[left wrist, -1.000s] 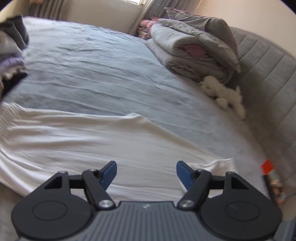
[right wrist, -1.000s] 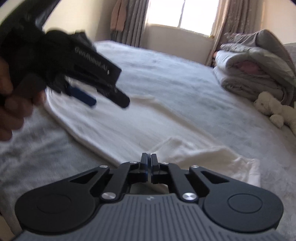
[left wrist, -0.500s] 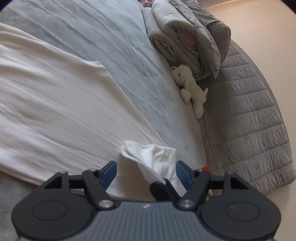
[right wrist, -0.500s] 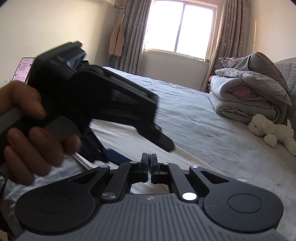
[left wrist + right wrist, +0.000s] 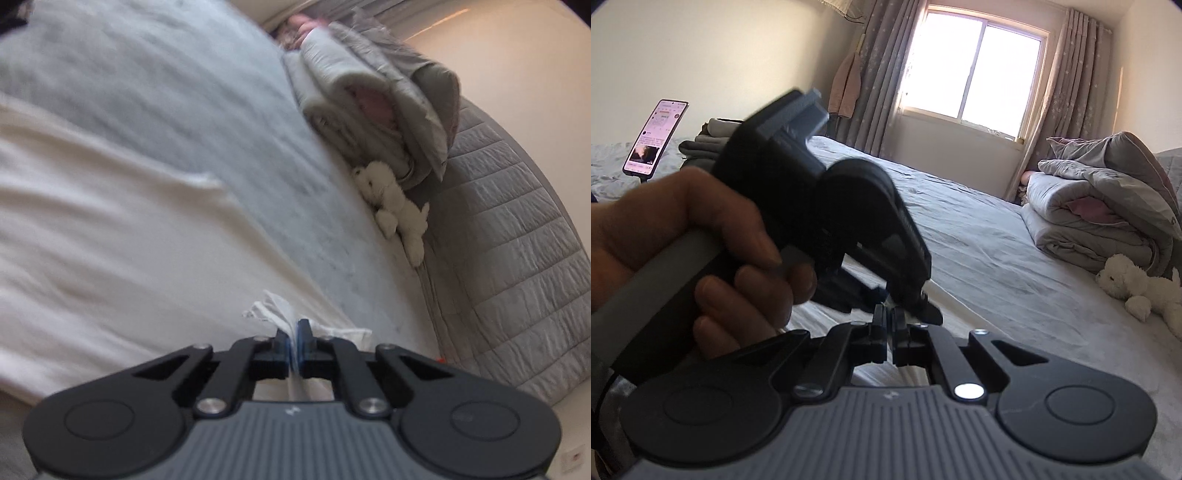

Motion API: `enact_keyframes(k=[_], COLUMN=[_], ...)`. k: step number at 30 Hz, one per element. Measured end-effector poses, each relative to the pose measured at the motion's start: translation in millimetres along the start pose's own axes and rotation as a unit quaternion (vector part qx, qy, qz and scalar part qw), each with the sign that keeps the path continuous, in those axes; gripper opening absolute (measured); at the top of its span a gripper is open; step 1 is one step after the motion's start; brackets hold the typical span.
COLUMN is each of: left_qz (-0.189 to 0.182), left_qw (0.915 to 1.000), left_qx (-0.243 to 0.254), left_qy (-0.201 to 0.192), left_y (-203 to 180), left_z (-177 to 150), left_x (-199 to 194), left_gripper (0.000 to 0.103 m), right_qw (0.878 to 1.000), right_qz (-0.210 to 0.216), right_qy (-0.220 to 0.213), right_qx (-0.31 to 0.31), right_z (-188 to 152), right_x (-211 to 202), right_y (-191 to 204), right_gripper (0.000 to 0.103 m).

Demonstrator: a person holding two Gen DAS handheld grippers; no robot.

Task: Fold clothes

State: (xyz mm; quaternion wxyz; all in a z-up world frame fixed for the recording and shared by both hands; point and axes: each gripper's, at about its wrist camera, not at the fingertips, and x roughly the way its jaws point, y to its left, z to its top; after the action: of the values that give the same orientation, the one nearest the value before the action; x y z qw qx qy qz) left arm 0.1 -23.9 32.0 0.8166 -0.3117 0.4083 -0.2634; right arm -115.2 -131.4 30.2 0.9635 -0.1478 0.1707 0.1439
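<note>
The left gripper (image 5: 294, 334), wide open over the white garment (image 5: 110, 258) a second ago, has clamped its blue pads onto a bunched corner of that cloth, and a tuft of white fabric sticks out just past the tips. The wrist has also rolled, so the bed (image 5: 147, 92) now runs tilted across its view. In the right wrist view the left hand (image 5: 701, 236) has come in close and fills the near left of the picture, its tool crossing right in front of the right gripper (image 5: 889, 325).

The right gripper is closed as before. A sliver of white shows at its tips, but the left tool covers that spot, so I cannot tell whether cloth is pinched there.

The garment lies spread flat on the grey bed, with only the held corner raised (it looks like a sleeve end or hem corner, too blurred to say which). Folding has barely begun: one corner is gripped and no fold is visible yet. A stack of clothes (image 5: 713, 138) sits at the far side of the bed, possibly finished items. What remains, I judge, is carrying this corner across, then the further folds.
</note>
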Motion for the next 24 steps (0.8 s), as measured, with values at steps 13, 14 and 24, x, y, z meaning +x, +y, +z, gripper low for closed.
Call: enact_keyframes(k=[13,14,24], left_qz=[0.049,0.055,0.103], left_qw=[0.9943,0.9934,0.9886], left_qx=[0.09,0.095,0.105], left_qy=[-0.03,-0.031,-0.032], left_y=[8,9,45], left_z=[38,42,67], left_x=[-28,-30,-56], left_gripper=[0.003,0.003,0.003], right_qw=[0.998,0.997,0.992], right_qz=[0.025,0.031,0.062], right_qy=[0.001,0.002,0.01], right_qx=[0.056,0.064,0.108], right_z=[23,25,40], right_x=[30,33,67], right_y=[9,11,35], right_gripper=[0.003,0.003,0.003])
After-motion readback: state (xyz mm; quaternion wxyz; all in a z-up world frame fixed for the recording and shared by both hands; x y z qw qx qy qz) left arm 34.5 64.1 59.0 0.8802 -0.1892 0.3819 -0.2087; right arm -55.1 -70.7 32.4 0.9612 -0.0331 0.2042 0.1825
